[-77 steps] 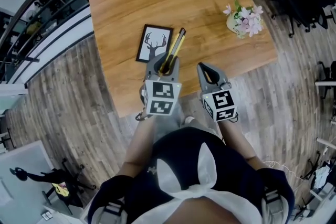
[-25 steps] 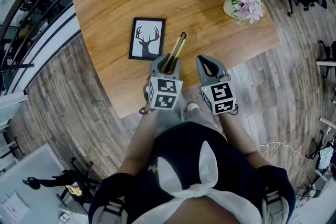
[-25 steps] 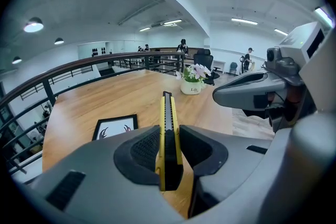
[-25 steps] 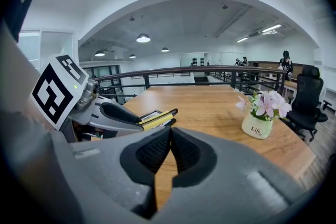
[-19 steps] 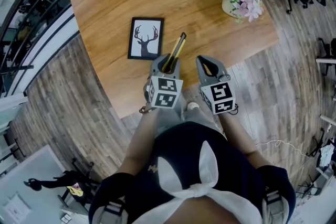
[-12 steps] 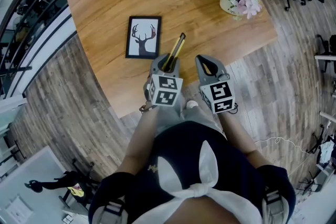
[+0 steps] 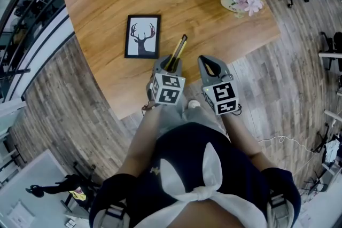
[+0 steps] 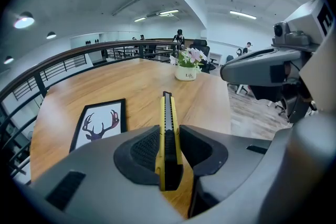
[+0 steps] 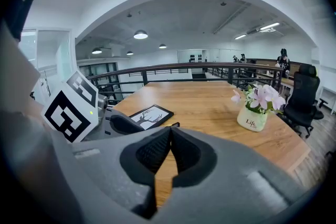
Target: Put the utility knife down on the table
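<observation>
1. The yellow and black utility knife (image 8: 167, 139) is clamped near its back end between the pads of the left tongs (image 7: 169, 63). The jaws stand partly closed against its two sides. The knife points away from the person, and it looks to be held over the near part of the bench (image 7: 101, 2), not lying on it. I cannot tell whether its tip touches the wood.

2. If the jaws open while the knife is in the air, I think it will fall on its tip, bounce and roll. It should lie flat before release.

3. Only the back end is gripped and the long front part sticks out, so a bump of the tip against the bench could turn the knife in the pads.

4. I cannot see if the blade is pushed out. If so, a steep descent could scratch the wood.

5. The near edge of the bench is close under the tongs. A knife laid too near could slide to the floor.

6. The framed deer picture (image 7: 142, 36) lies just left of the knife's tip; drifting left would put the knife on it.

7. The right tongs (image 7: 209, 67) are closed and empty, just beside the left one, and could knock it.
</observation>
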Action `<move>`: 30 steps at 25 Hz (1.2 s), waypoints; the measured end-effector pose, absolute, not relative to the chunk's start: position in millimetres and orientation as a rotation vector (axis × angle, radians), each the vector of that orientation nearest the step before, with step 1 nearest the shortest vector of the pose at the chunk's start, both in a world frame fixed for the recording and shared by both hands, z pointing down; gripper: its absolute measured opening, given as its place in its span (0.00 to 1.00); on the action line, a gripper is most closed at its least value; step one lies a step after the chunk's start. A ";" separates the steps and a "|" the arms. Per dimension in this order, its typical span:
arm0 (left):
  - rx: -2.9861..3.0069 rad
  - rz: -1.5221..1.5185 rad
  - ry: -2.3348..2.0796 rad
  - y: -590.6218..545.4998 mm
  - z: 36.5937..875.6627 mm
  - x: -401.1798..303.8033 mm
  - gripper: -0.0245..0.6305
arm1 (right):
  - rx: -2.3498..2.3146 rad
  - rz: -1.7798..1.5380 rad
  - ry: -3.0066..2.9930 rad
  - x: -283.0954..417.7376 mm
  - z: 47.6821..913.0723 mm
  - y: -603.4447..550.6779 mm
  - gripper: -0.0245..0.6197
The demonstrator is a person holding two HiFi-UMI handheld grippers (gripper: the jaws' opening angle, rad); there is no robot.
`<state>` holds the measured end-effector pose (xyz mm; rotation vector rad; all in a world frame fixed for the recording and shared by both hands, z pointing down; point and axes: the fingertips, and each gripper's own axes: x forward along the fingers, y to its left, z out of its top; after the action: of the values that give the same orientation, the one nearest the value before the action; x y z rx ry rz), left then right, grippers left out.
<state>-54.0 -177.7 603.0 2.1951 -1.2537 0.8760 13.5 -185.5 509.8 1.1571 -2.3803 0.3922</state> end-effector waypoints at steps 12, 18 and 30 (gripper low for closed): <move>2.168 0.906 -1.215 -173.9 625.9 -48.6 0.23 | 1.149 0.401 -2.353 19.2 515.9 -177.6 0.04; 2.156 0.920 -1.199 -170.1 640.4 -48.8 0.23 | 1.154 0.405 -2.346 18.8 518.1 -176.2 0.04; 2.150 0.974 -1.164 -163.8 660.3 -47.5 0.23 | 1.162 0.406 -2.314 22.2 525.1 -172.1 0.04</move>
<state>-47.5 -163.8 660.3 2.1504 -1.1637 0.9738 22.2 -172.1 525.1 1.1621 -2.3136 0.4059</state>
